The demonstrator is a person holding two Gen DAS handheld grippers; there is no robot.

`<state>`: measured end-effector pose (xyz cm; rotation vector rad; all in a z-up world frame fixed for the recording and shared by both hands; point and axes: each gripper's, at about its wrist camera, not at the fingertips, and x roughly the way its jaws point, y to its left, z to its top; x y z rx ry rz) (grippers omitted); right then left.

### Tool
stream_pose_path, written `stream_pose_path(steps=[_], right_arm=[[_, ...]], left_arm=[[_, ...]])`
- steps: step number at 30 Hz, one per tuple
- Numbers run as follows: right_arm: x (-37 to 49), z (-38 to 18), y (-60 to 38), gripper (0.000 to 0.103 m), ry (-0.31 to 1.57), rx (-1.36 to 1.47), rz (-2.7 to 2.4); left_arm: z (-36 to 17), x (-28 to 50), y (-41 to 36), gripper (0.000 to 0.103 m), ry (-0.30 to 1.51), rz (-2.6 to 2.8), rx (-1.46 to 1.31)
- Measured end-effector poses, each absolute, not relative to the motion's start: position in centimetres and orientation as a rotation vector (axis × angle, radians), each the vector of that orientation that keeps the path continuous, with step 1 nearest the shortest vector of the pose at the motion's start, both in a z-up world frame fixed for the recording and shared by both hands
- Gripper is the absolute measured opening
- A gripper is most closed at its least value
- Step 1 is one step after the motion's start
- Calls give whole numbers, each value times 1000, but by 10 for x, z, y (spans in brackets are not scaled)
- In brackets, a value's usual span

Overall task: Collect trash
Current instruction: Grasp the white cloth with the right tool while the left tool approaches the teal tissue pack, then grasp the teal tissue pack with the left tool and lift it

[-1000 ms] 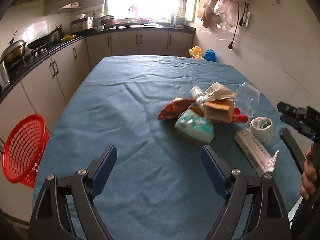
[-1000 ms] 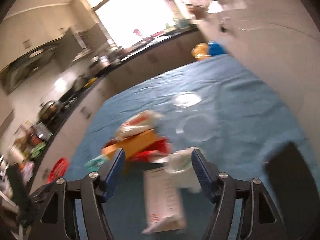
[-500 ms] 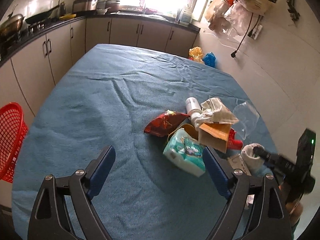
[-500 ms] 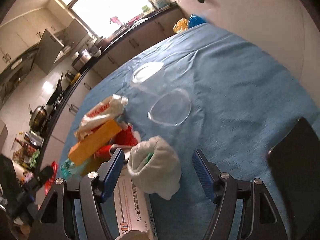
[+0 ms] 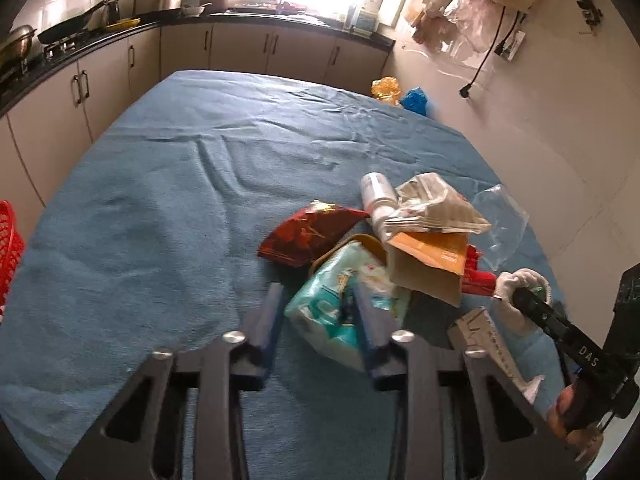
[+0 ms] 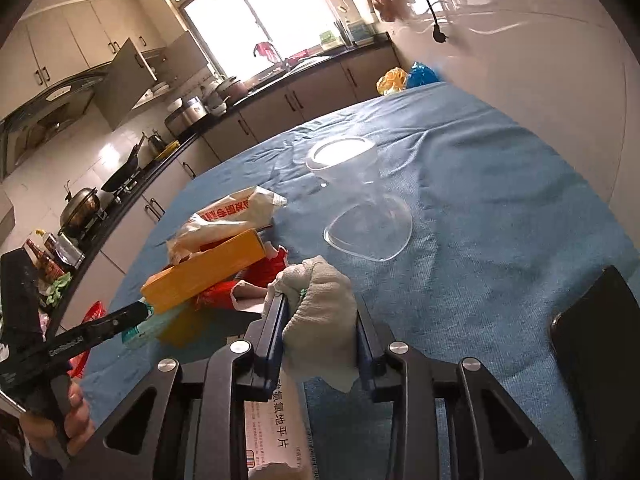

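1. At the left edge of the tabletop (image 5: 168,216), beyond the blue cloth, a red basket (image 5: 9,252) stands beside it, lower than the top.
2. Toward the near edge, my left gripper (image 5: 316,312) has its jaws closed around the pale green tissue pack (image 5: 340,304); one finger is at each side of the pack and both touch it.
3. Just behind the pack lies a red snack bag (image 5: 308,232), flat on the cloth, and under the pack's far end I see a yellow rim; what this is I cannot tell.
4. To the right of the bag is a white bottle (image 5: 376,192) on its side, with a crumpled white wrapper (image 5: 432,208) over it and an orange carton (image 5: 432,264) leaning below the wrapper.
5. Under the carton some red wrapper (image 5: 476,280) shows.
6. Near the right edge a clear plastic cup (image 6: 360,200) lies on its side, apart from the heap.
7. At the near right corner my right gripper (image 6: 320,320) has its jaws closed on a white crumpled cloth wad (image 6: 320,304), which has something green inside.
8. Below this wad a white printed box (image 6: 276,440) lies on the cloth, between my right fingers.
9. A black flat object (image 6: 600,344) rests at the right edge.
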<state>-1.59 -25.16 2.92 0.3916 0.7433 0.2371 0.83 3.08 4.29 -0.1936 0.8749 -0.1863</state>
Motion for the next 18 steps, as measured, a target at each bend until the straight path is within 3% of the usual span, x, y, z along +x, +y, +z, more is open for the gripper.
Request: stream_pose_path(steps=[3, 6, 18], right_arm=[[-16, 33, -249, 33, 722, 379, 240], [-22, 38, -249, 33, 682, 366, 239], [-63, 75, -214, 33, 442, 216, 395]], left_arm=[[46, 2, 24, 19, 838, -172, -157], [53, -11, 21, 15, 790, -171, -121], [62, -74, 47, 14, 731, -178, -104]])
